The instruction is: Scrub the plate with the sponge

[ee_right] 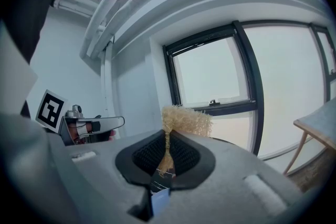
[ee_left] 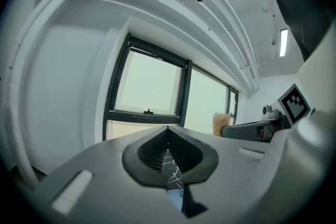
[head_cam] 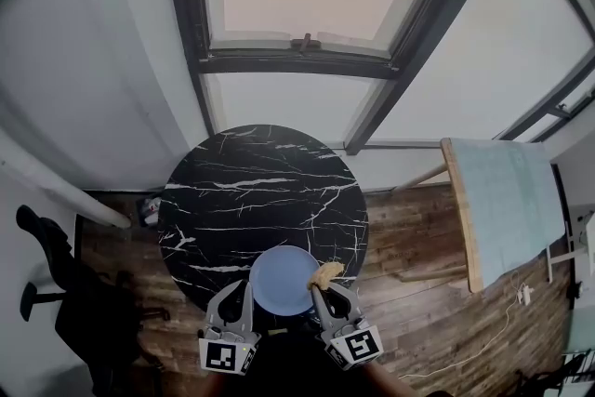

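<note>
Left gripper (head_cam: 247, 286), lower left of centre, points up the frame with its jaws pressed together, tips beside the left rim of the one blue plate (head_cam: 279, 282). Right gripper (head_cam: 317, 290), alongside, is clamped on the one tan sponge (head_cam: 328, 272) at the plate's upper right rim. The plate is at the near edge of the round black surface (head_cam: 251, 191).

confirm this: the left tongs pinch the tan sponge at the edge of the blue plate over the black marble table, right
Not quite: the right tongs, not the left, pinch the tan sponge, as the right gripper view shows; the left tongs are shut with no sponge. The rest holds: it is at the edge of the blue plate over the black marble table.
</note>
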